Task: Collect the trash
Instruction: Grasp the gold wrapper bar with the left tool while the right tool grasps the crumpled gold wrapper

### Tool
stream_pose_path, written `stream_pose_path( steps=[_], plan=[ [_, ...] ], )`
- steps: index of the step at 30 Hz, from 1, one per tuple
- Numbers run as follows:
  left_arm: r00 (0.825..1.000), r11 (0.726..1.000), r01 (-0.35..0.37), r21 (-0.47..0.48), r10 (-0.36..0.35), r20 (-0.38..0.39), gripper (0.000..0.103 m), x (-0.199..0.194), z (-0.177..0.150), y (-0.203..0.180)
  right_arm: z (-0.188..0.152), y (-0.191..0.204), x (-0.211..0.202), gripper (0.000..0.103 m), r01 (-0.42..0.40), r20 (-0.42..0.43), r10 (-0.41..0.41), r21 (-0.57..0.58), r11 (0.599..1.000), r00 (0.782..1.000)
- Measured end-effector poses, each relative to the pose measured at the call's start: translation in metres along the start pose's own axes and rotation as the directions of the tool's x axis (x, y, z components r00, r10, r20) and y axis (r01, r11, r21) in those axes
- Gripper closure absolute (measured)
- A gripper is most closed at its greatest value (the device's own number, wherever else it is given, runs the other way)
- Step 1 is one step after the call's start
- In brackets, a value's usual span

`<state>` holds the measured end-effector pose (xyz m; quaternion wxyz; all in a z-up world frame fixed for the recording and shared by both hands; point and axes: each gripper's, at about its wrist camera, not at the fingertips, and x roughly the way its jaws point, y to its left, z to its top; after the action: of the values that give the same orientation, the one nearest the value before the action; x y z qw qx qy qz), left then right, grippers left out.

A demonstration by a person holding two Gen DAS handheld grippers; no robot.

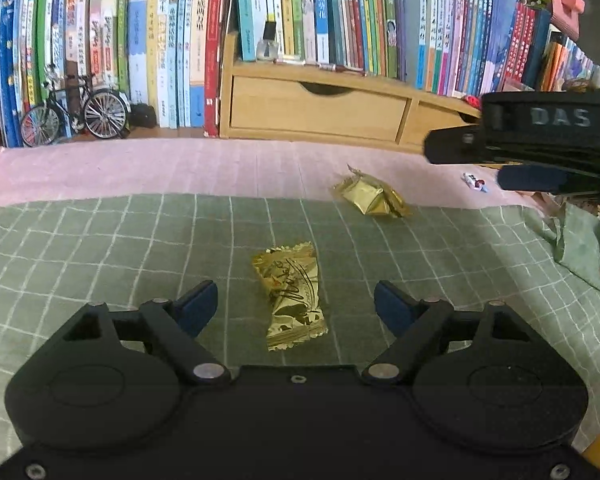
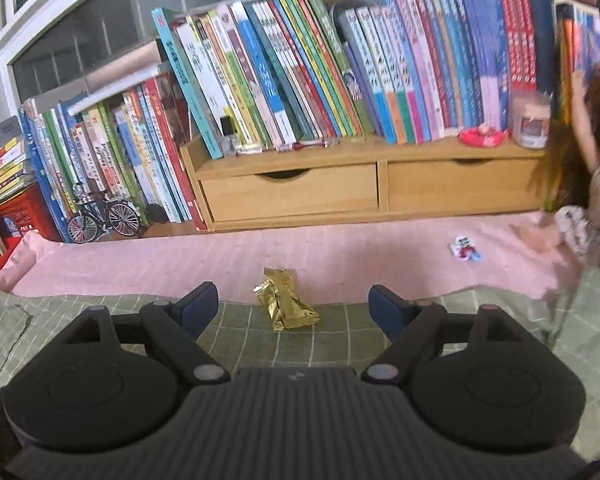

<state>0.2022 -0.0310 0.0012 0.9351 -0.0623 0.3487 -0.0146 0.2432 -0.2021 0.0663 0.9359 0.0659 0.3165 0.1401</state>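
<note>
a flat gold foil candy wrapper with dark script lettering (image 1: 291, 298) is seen at the lower centre of the left wrist view, lying on a green cloth with a white grid pattern (image 1: 100, 248). it lies between the spread fingers of the left gripper (image 1: 296, 306), whose jaws are released and touch nothing. a second, crumpled gold foil wrapper (image 1: 370, 196) is found right of centre in the same view, at the edge where the green cloth meets a pink cloth (image 1: 180, 164). in the right wrist view this crumpled wrapper (image 2: 286, 302) is placed at mid-frame, just ahead of the right gripper (image 2: 294, 308), whose jaws are likewise released and hold nothing. a small white sweet wrapper with red and blue print (image 2: 464, 247) is seen on the pink cloth (image 2: 340, 248) at the right of that frame, well apart from both gold wrappers.

the right gripper (image 1: 496, 164) is also shown from the side at the right edge of the left wrist view, above the pink cloth. behind the cloths, a light wooden drawer unit (image 2: 372, 188) is set at mid-frame, with a row of colourful upright books (image 2: 380, 80) on top of it. a small black model bicycle (image 2: 102, 216) is parked at the left, beside more books. a long-haired doll (image 2: 580, 160) is seen at the right edge of the right wrist view.
</note>
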Motion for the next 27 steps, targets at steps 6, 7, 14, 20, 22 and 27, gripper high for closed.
stream_pose_path(
  steps=[6, 7, 14, 20, 22, 27],
  plan=[
    [1.000, 0.999, -0.011, 0.040, 0.011, 0.010, 0.059, 0.003, -0.006, 0.000, -0.001, -0.002, 0.029, 0.014, -0.006, -0.019, 0.007, 0.032, 0.999, 1.000],
    [1.000, 0.999, -0.012, 0.043, 0.011, 0.010, 0.062, 0.001, -0.006, 0.001, -0.001, -0.002, 0.035, 0.014, -0.010, -0.026, 0.011, 0.040, 0.999, 1.000],
    [1.000, 1.000, 0.007, -0.001, -0.007, 0.017, 0.078, -0.011, 0.000, 0.013, 0.000, 0.007, 0.062, 0.014, 0.007, -0.068, -0.005, 0.030, 1.000, 0.998],
    [1.000, 1.000, 0.017, -0.020, -0.017, 0.011, 0.078, -0.023, 0.001, 0.019, -0.001, 0.014, 0.083, 0.014, 0.037, -0.101, -0.035, 0.018, 0.999, 0.994],
    [1.000, 0.999, 0.020, -0.027, -0.020, 0.005, 0.078, -0.026, 0.000, 0.021, -0.003, 0.016, 0.090, 0.014, 0.045, -0.119, -0.043, 0.014, 0.999, 0.992],
    [1.000, 0.999, 0.014, -0.038, -0.014, 0.002, 0.078, -0.030, -0.003, 0.026, -0.011, 0.016, 0.096, 0.037, 0.045, -0.125, -0.043, 0.013, 0.999, 0.991]
  ],
)
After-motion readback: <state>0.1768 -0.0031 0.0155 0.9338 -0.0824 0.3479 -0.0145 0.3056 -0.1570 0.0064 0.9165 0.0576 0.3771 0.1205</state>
